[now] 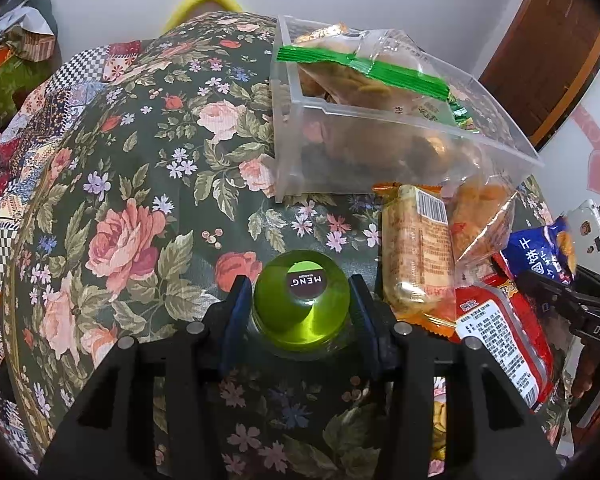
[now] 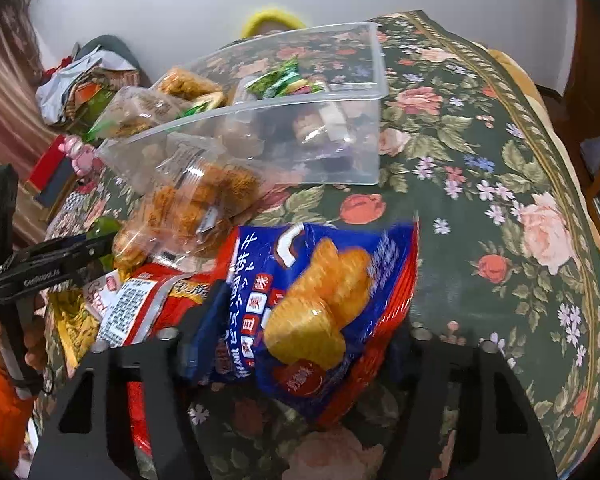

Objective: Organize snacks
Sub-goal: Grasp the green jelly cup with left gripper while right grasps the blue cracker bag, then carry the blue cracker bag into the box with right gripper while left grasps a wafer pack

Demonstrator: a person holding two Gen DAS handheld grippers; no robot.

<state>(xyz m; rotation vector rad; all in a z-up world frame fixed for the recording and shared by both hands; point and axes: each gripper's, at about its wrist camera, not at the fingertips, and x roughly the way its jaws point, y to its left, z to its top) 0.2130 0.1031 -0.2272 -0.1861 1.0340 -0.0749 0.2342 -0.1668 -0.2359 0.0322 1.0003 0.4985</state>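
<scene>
Both fingers (image 1: 236, 312) clamp the green jelly cup (image 1: 302, 306) between them.

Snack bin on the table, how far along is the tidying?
Done: the clear bin already holds several packets. In hand: the left tool is shut on a green jelly cup; the right tool grips a blue snack bag. Left: a red packet, an orange-wrapped bar and a clear bag of fried snacks lie outside.

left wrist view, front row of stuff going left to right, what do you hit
green jelly cup between the left gripper fingers → clear-wrapped long biscuit pack → red snack packet → blue snack bag held by the right gripper
</scene>
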